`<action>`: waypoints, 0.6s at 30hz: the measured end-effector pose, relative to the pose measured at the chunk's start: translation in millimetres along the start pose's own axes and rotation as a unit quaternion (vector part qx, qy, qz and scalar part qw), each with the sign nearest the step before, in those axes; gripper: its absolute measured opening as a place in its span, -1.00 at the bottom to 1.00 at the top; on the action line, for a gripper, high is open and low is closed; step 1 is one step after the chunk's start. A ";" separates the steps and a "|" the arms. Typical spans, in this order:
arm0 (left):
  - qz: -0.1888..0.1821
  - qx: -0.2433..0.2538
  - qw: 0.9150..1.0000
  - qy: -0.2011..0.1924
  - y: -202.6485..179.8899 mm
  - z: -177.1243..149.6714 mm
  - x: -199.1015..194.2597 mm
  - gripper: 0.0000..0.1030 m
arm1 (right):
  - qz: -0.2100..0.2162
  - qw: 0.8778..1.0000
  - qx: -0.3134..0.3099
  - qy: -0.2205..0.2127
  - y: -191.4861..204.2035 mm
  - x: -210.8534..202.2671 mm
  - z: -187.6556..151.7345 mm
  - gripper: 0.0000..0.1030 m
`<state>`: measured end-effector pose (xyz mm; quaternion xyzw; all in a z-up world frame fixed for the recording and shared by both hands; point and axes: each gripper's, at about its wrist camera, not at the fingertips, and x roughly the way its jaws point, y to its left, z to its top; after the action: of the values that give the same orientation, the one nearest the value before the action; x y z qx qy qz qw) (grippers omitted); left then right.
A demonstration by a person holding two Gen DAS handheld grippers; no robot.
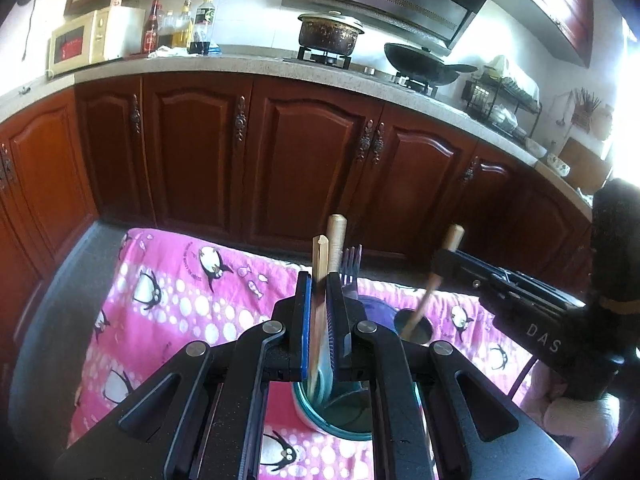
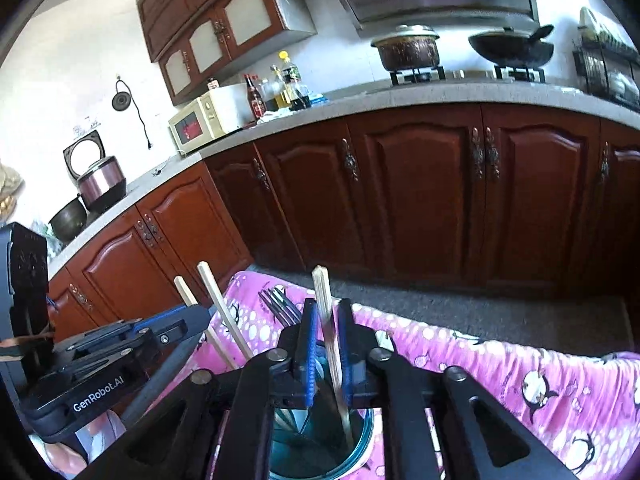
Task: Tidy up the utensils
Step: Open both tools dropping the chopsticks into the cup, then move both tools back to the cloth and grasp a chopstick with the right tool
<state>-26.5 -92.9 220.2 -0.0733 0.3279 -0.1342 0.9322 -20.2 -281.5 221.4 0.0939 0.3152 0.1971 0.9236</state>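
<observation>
My left gripper (image 1: 319, 288) is shut on a pale wooden chopstick (image 1: 320, 264) whose lower end stands in a teal cup (image 1: 320, 420) on the pink penguin cloth. A second wooden stick (image 1: 335, 240) and a metal fork (image 1: 350, 264) also stand in that cup. My right gripper (image 2: 327, 312) is shut on another chopstick (image 2: 322, 292) over a teal-rimmed cup (image 2: 360, 436). In the left wrist view the right gripper (image 1: 444, 268) holds its stick above a dark round holder (image 1: 414, 326). In the right wrist view the left gripper (image 2: 188, 316) shows with two sticks (image 2: 216, 292).
The pink penguin cloth (image 1: 180, 300) covers a low table in front of brown kitchen cabinets (image 1: 304, 160). On the counter behind stand a microwave (image 1: 84, 40), bottles (image 1: 180, 28), a pot (image 1: 328, 32) and a wok (image 1: 424, 66). Forks (image 2: 276, 300) stand by the right gripper.
</observation>
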 end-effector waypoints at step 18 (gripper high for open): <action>-0.011 -0.014 1.000 -0.012 -2.2 -2.7 -35.4 -0.11 | -0.023 0.999 -0.027 0.009 12.0 -24.2 -17.4 -0.44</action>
<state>-55.1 -84.6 239.5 -0.0915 0.3174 -0.1394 0.9335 -52.2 -280.0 224.5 0.0601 0.3202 0.1853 0.9271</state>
